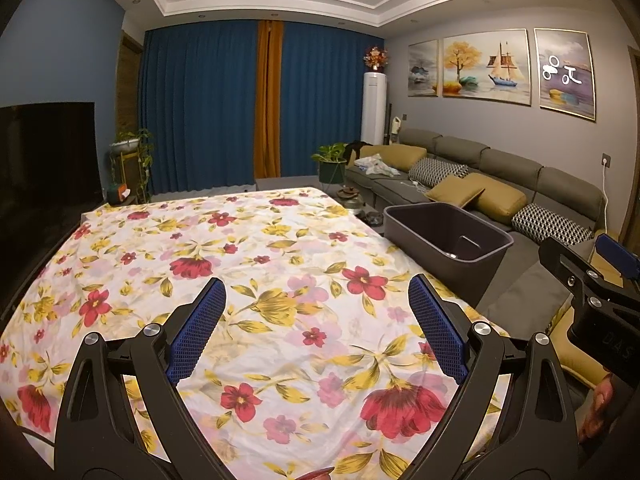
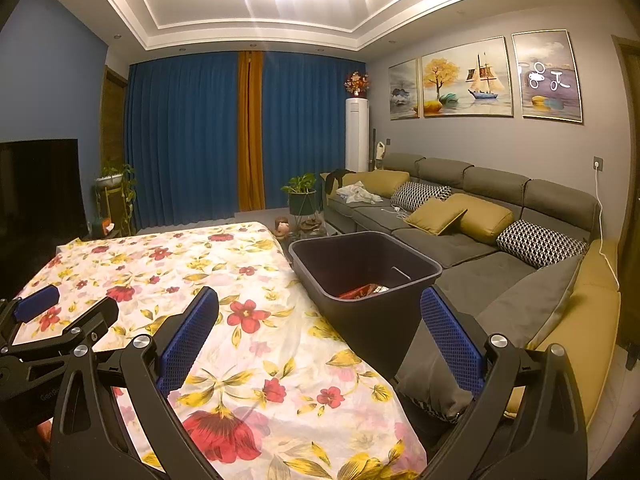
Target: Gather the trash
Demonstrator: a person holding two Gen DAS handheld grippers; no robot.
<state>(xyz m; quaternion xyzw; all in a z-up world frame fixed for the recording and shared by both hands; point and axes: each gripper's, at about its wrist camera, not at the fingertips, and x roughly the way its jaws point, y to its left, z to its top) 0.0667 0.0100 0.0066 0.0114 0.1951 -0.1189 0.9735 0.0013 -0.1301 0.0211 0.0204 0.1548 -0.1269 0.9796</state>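
Two grippers: both held above the flowered cloth, each with its blue-padded fingers spread wide and nothing between them.
Sofa (image 2: 460, 240): long grey sectional along the right wall, with yellow and black-and-white patterned cushions; white cloth lies at its far end.
Desk (image 1: 248, 248): covered by a white cloth printed with red and yellow flowers; no loose item shows on it.
Bin (image 2: 360, 264): dark rectangular tub standing at the desk's right edge, between the desk and the sofa.
Trash (image 2: 358, 291): a red wrapper with something pale beside it, lying at the bottom of the bin; print on it is too small to read.
Left gripper (image 1: 316, 322): over the near middle of the desk, fingers wide apart and empty.
Right gripper (image 2: 320, 336): over the desk's right edge just before the bin, fingers wide apart and empty.
Writing: pale letters "DAS" on the right gripper's black body in the left wrist view; "Geng…", cut off, on the left gripper's body in the right wrist view.
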